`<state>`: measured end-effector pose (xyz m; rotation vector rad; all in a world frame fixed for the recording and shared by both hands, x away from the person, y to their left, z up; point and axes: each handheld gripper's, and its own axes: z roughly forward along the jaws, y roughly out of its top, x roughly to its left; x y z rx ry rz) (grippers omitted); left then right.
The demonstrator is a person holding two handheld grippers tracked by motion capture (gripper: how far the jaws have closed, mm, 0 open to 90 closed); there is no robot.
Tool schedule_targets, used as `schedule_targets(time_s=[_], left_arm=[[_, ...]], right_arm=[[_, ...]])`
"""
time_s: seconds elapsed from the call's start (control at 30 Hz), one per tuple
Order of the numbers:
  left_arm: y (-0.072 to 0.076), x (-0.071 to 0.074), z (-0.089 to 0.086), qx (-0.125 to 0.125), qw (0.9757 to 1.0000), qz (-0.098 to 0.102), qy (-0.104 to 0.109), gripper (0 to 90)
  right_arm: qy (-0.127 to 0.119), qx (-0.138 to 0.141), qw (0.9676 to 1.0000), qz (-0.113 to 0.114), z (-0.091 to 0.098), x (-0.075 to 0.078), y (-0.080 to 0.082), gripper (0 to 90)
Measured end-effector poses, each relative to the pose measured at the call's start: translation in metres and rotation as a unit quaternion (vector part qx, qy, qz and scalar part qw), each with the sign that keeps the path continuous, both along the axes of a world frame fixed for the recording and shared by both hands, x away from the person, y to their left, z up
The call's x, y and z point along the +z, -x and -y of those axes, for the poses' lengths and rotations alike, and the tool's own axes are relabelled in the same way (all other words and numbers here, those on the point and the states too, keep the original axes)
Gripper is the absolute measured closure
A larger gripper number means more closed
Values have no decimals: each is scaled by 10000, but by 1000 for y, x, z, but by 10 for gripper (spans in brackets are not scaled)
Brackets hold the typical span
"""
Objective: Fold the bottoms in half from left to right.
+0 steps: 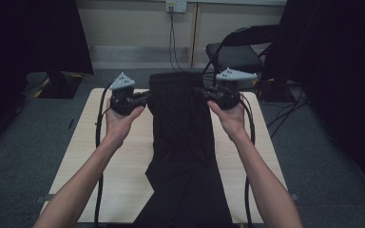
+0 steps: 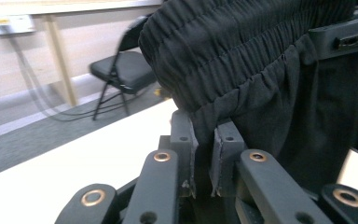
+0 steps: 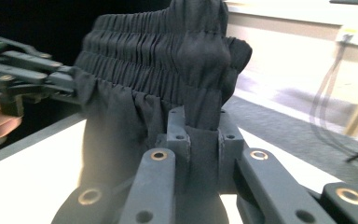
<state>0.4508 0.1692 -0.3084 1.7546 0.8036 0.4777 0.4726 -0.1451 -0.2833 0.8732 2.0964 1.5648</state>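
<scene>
Black trousers (image 1: 183,142) with an elastic waistband hang down over the light wooden table (image 1: 119,171), legs trailing to its near edge. My left gripper (image 1: 145,98) is shut on the waistband's left end, and my right gripper (image 1: 200,91) is shut on its right end; both hold it above the table's far part. In the left gripper view the pads pinch the cloth (image 2: 261,79) just under the gathered band, the gripper (image 2: 204,154) closed on it. In the right gripper view a fold of the waistband (image 3: 200,60) rises from between the closed jaws of the gripper (image 3: 201,140).
A black folding chair (image 1: 235,54) stands behind the table at the right, with cables on the grey carpet near it. Dark curtains hang at both sides. A wall socket (image 1: 176,5) with a cable is at the back.
</scene>
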Motion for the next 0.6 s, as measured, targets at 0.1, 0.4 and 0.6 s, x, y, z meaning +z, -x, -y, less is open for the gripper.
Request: schedule_targets(time_s=[0.1,0.4,0.6], left_arm=[[34,-21,5,-301,9992,-250,2,818],[92,-107,23,-927,9867,-1284,-367,813],[98,-151,29,-1171,9708,-1879,-921,807]], right_arm=[[-103,242,9996,-86,14,-20,39,799],[387,471,9948,-820,35,-93,105,798],[624,563,9837,-1592,33,-164,117,797]])
